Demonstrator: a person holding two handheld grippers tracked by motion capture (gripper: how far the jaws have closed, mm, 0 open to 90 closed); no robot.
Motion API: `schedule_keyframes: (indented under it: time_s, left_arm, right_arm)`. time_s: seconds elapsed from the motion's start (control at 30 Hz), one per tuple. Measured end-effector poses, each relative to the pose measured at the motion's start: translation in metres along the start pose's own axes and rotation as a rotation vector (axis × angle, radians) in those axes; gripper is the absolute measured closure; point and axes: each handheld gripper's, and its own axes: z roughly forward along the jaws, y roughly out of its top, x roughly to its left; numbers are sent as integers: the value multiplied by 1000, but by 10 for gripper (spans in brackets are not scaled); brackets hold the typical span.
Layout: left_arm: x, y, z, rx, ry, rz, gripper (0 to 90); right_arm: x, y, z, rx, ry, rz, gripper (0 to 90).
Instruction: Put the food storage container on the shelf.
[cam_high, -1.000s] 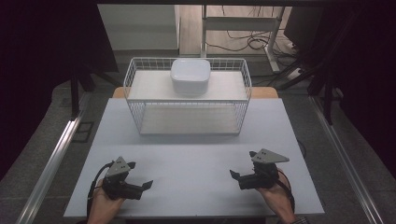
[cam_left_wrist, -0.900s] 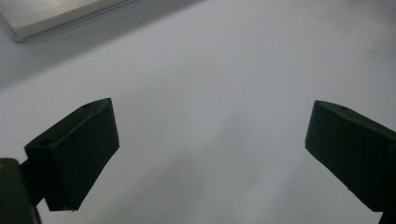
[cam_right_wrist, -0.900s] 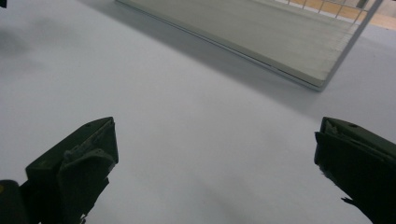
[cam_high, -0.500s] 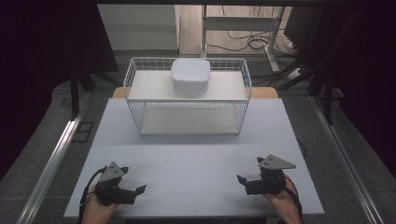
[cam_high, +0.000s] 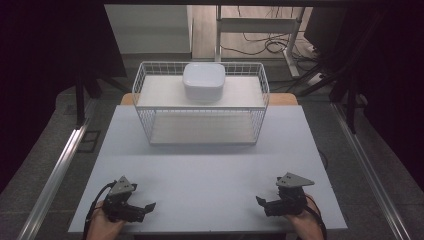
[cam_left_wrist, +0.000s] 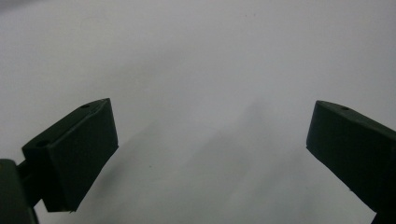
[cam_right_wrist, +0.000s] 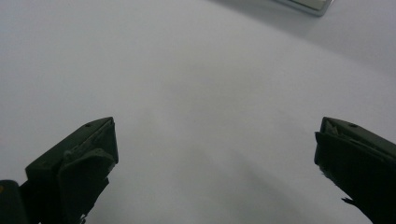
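Note:
A white rounded-square container (cam_high: 203, 81) sits on the top shelf of a white wire rack (cam_high: 145, 114) at the back of the white table (cam_high: 210, 170). My left gripper (cam_high: 145, 207) rests near the front left edge, pointing right, jaws wide apart with nothing between them. In the left gripper view its open gap (cam_left_wrist: 210, 140) frames bare tabletop. My right gripper (cam_high: 262, 202) lies near the front right edge, pointing left, also open and empty; the right gripper view (cam_right_wrist: 215, 149) shows bare table between the jaws.
The rack's lower shelf (cam_high: 200, 131) holds nothing. A metal rail (cam_high: 55, 175) runs along the floor at the left and another (cam_high: 370, 175) at the right. A stand with cables (cam_high: 260, 30) is behind the table.
Both grippers have drawn back toward the table's front edge, the hands now partly out of the high view. Both stayed open.

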Motion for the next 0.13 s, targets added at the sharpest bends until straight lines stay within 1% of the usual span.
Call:
schedule_keyframes:
  time_s: [0.03, 0.13]
  left_arm:
    - [1, 0, 0, 1, -2, -1, 18]
    - [1, 0, 1, 0, -2, -2, 19]
  right_arm:
    - [0, -1, 1, 12, 1, 2, 0]
    - [-1, -1, 2, 13, -3, 0, 0]
